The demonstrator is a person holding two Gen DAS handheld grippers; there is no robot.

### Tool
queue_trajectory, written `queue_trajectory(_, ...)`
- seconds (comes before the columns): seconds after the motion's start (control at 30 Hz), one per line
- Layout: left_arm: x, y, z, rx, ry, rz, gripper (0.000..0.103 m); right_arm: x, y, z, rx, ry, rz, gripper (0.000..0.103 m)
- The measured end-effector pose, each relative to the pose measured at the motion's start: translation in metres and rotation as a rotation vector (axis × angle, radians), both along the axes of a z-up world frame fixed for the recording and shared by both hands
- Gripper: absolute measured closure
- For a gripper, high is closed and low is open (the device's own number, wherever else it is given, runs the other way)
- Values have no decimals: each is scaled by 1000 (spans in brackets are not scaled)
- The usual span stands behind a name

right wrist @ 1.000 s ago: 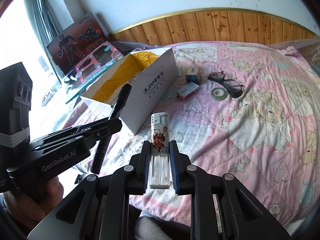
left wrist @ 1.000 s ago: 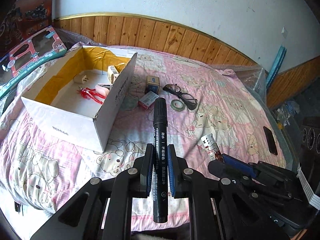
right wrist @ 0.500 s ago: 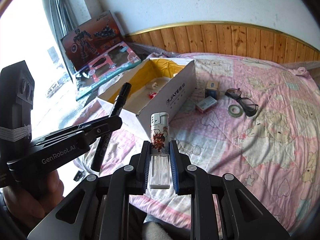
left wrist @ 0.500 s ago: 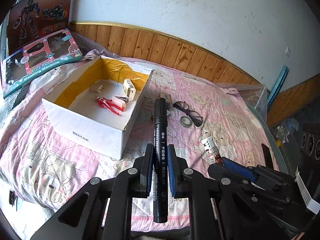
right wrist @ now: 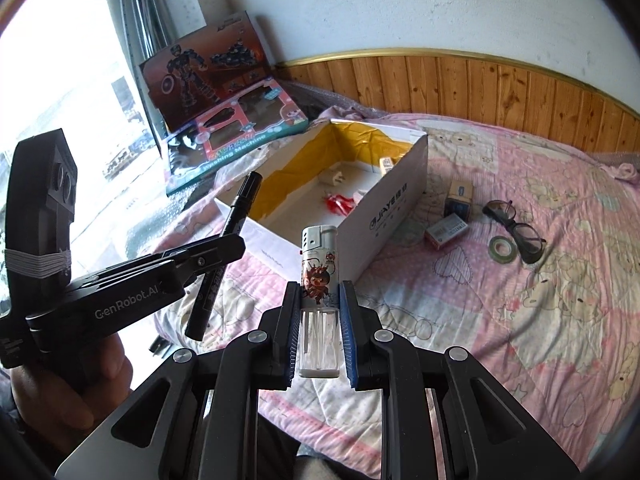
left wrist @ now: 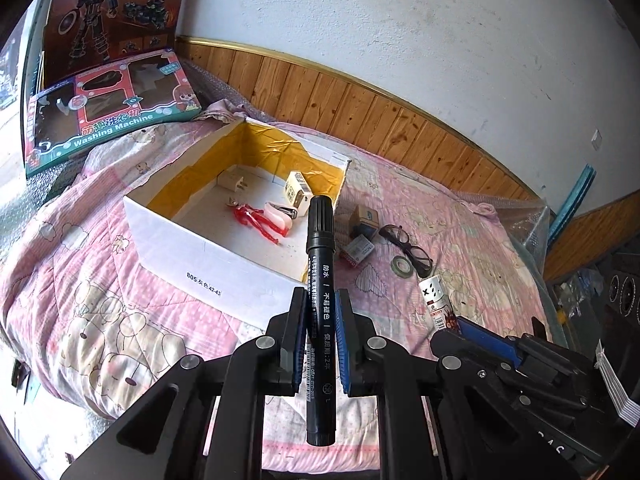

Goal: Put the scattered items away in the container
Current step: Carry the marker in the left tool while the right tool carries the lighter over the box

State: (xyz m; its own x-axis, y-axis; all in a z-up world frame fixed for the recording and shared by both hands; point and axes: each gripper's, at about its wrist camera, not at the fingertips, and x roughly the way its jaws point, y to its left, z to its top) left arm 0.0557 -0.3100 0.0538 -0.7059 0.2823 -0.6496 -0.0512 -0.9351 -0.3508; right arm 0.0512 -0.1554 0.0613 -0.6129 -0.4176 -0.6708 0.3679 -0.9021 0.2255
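Both grippers, left (left wrist: 320, 322) and right (right wrist: 319, 312), have risen, the box (left wrist: 208, 252) now farther below.

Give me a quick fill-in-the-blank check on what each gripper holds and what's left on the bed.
1. The left gripper is shut on a black ____.
2. The right gripper is shut on a ____.
3. The roll of tape lies right beside the ____ on the quilt.
4. The red toy figure lies inside the ____.

Missing words: marker; lighter; glasses; box

White wall (left wrist: 400, 20) above wood panelling (left wrist: 360, 116), bright window (right wrist: 60, 80)
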Motion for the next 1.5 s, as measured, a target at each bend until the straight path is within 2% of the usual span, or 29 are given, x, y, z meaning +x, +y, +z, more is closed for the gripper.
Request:
queue_trajectory(0.9, -33, -22, 5, -5, -18, 26, 89, -42, -27, 16, -2, 28, 58, 84)
queue_trajectory(1.5, -69, -32, 11, -16, -26, 39, 89, -82, -43, 22, -18, 32, 96, 84)
